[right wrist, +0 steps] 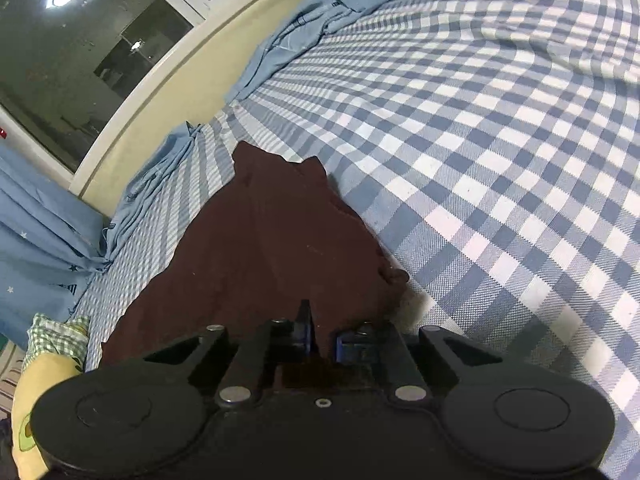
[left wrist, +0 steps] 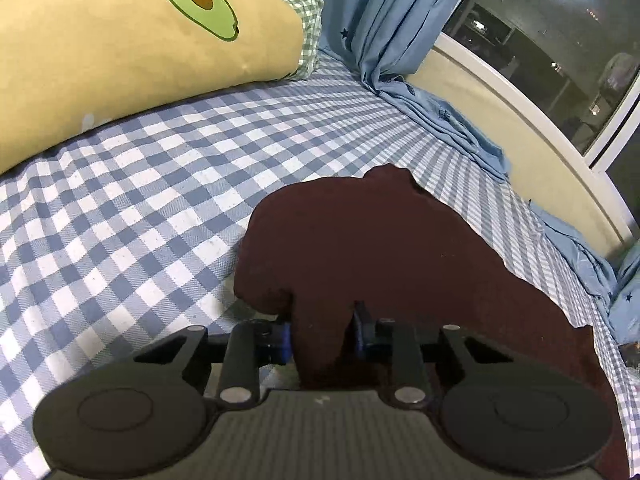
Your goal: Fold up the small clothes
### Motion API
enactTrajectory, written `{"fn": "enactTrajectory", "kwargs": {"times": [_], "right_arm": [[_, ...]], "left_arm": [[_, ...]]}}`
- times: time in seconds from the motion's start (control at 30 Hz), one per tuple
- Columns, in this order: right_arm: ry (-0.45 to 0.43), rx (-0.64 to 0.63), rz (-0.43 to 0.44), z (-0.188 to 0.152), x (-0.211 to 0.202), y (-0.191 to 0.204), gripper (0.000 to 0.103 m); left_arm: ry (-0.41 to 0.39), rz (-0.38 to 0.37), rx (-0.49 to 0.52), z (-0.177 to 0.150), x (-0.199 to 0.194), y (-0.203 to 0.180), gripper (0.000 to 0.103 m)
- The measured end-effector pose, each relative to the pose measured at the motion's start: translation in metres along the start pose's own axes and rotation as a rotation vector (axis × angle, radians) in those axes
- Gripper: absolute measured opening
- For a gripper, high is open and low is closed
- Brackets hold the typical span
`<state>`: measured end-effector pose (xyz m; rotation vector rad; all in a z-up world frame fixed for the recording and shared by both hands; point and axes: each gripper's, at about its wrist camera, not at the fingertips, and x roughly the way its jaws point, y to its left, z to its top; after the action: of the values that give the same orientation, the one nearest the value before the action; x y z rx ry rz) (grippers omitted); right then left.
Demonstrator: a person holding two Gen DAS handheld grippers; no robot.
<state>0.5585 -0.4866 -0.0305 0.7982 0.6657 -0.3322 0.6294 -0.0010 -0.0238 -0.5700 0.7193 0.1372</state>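
Left tool [left wrist: 322, 338] pinching a raised fold of dark maroon garment [left wrist: 384, 248], right tool [right wrist: 323, 338] clamped on its near edge, garment spread on blue checked bed sheet [left wrist: 140, 184], avocado pillow [left wrist: 132, 44] beyond, blue curtain [left wrist: 384, 20] by window [left wrist: 552, 40]

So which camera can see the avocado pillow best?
The left wrist view: the yellow avocado pillow fills the upper left, its avocado print plain to see. The right wrist view catches only a sliver at the bottom left edge, partly behind the gripper body.
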Motion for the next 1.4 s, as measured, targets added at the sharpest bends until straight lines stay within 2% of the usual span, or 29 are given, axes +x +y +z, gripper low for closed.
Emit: {"fn": "enactTrajectory", "kwargs": {"times": [0.3,0.63,0.7,0.73,0.83,0.9,0.93,1.0,1.03,1.07,1.1,1.2,1.27,1.3,1.33,1.4], "right_arm": [[-0.001,-0.019,0.004,-0.014,-0.034,-0.003,0.01],[0.032,-0.004,0.002,-0.053,-0.096,-0.031,0.01],[0.049,-0.051,-0.008,-0.061,-0.105,-0.034,0.012],[0.047,-0.126,-0.007,-0.067,-0.109,-0.032,0.017],[0.042,-0.382,-0.042,-0.081,-0.118,-0.015,0.061],[0.016,-0.507,0.014,-0.091,-0.137,-0.004,0.065],[-0.015,-0.517,0.033,-0.094,-0.149,-0.003,0.073],[-0.124,-0.528,0.042,-0.097,-0.177,-0.003,0.086],[-0.217,-0.541,0.024,-0.099,-0.193,0.0,0.096],[-0.314,-0.554,0.003,-0.099,-0.207,0.004,0.103],[-0.367,-0.569,0.0,-0.097,-0.214,0.01,0.102],[-0.395,-0.673,0.11,-0.083,-0.202,0.038,0.102],[-0.446,-0.718,0.132,-0.078,-0.174,0.059,0.102],[-0.447,-0.726,0.13,-0.074,-0.153,0.07,0.102],[-0.413,-0.722,0.132,-0.069,-0.131,0.08,0.102],[-0.287,-0.672,0.137,-0.057,-0.08,0.095,0.102]], "left_arm": [[0.008,-0.006,0.006,-0.007,-0.025,0.012,0.028],[0.031,-0.002,0.013,-0.03,-0.083,0.044,0.028],[0.036,0.009,0.031,-0.035,-0.09,0.05,0.033],[0.038,0.028,0.048,-0.037,-0.092,0.053,0.035],[-0.009,0.06,0.133,-0.041,-0.106,0.05,0.052],[-0.08,0.091,0.245,-0.046,-0.124,0.039,0.094],[-0.144,0.126,0.311,-0.049,-0.137,0.033,0.101],[-0.28,0.188,0.417,-0.054,-0.165,0.021,0.102],[-0.33,0.208,0.462,-0.057,-0.179,0.016,0.102],[-0.362,0.209,0.489,-0.058,-0.189,0.01,0.102],[-0.386,0.179,0.51,-0.058,-0.196,0.005,0.102],[-0.41,0.071,0.505,-0.047,-0.187,-0.017,0.102],[-0.441,0.0,0.49,-0.038,-0.159,-0.037,0.102],[-0.429,-0.036,0.5,-0.033,-0.138,-0.05,0.102],[-0.4,-0.053,0.517,-0.03,-0.117,-0.061,0.102],[-0.336,-0.093,0.565,-0.026,-0.073,-0.083,0.102]]}}
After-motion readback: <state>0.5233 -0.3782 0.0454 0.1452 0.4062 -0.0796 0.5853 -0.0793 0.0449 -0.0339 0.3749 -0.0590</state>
